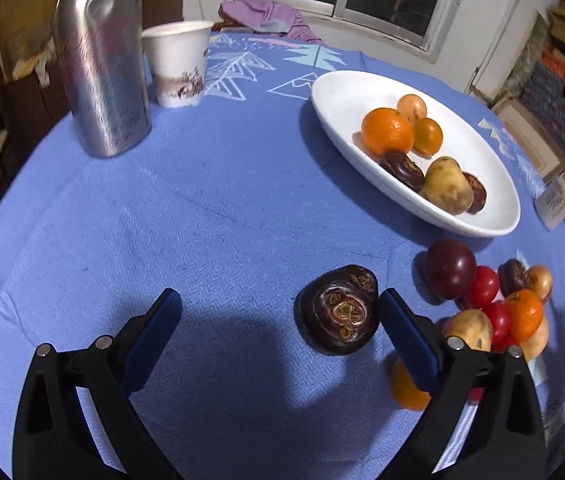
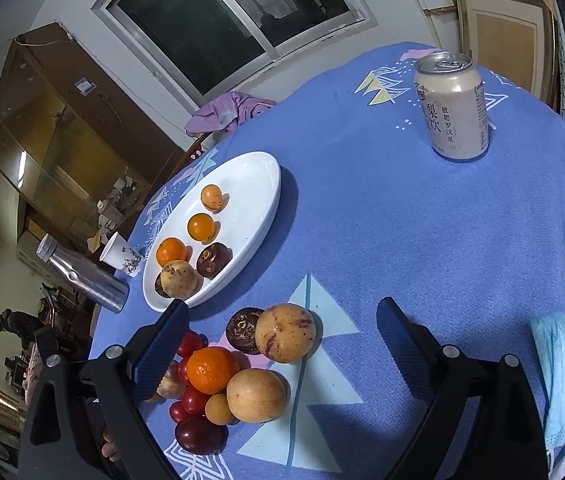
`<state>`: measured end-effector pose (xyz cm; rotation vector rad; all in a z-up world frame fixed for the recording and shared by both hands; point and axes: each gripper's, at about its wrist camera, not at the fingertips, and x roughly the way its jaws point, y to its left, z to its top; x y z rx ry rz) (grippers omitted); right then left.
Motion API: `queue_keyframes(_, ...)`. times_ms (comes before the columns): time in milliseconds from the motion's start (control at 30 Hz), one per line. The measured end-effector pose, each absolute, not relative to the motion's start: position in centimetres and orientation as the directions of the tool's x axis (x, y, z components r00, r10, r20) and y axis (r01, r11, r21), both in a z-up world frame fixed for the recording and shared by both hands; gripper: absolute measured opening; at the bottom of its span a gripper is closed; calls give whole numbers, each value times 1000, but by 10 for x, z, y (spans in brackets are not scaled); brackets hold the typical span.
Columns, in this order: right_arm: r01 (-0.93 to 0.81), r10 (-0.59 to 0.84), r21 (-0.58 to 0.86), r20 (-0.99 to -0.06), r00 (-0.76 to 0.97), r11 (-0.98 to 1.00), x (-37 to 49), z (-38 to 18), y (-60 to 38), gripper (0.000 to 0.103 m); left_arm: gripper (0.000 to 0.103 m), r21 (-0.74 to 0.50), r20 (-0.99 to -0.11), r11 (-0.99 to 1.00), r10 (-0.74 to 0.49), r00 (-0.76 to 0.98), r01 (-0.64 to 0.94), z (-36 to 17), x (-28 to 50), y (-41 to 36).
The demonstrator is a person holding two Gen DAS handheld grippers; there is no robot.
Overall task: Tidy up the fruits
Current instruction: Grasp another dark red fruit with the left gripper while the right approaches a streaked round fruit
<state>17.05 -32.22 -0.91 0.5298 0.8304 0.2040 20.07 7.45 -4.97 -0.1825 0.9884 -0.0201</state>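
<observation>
Left claw [image 1: 280, 308] gapes wide, holding nothing, a dark wrinkled fruit [image 1: 337, 311] just inside its right finger, which hides part of an orange [image 1: 406, 390]. Right claw [image 2: 282, 316] also wide open and empty above the fruit pile [image 2: 234, 376] on the bench [image 2: 422, 232], its left finger covering some. White dish [image 2: 258, 200] holds six fruits; bottle [image 1: 102, 56] top cut off, cup [image 1: 178, 64] and can [image 2: 456, 108] stand apart.

The left gripper [image 1: 280, 306] hangs low with its jaws spread wide; the right gripper [image 2: 282, 316] is likewise agape, seemingly held higher.

blue-clothed table [image 1: 210, 208], plate [image 1: 334, 92], fruits [image 2: 238, 376], can [image 2: 452, 108]
</observation>
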Motion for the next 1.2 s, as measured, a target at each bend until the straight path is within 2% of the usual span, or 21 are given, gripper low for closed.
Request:
queue_keyframes(133,14,392,528,-648,653,849,170,-10,-319,95,96,-156,-824,987,-107,556,-40,-50,200,69)
queue_keyframes(200,12,393,526,-650,651,850,171,-10,-318,95,80,-145,-824,989,-108,557,-22,-50,200,64)
queue_keyframes(433,-2,425,545,-652,628,839,172,-14,-315,95,61,-169,-815,986,-146,560,11,-49,197,56)
queue_keyframes(567,-14,430,535,-661,615,844,173,-16,-311,95,56,-82,-814,996,-83,575,27,-52,194,41)
queue_keyframes(633,-25,430,526,-667,608,850,173,-17,-309,95,49,-84,-809,996,-91,580,40,-51,193,39)
queue_keyframes(933,-57,439,493,-707,555,868,176,-29,-295,82,48,-78,-802,997,-68,593,9,-52,193,44)
queue_keyframes(1200,-23,457,525,-717,526,851,185,-47,-295,60,49,-81,-795,997,-66,602,2,-53,192,44)
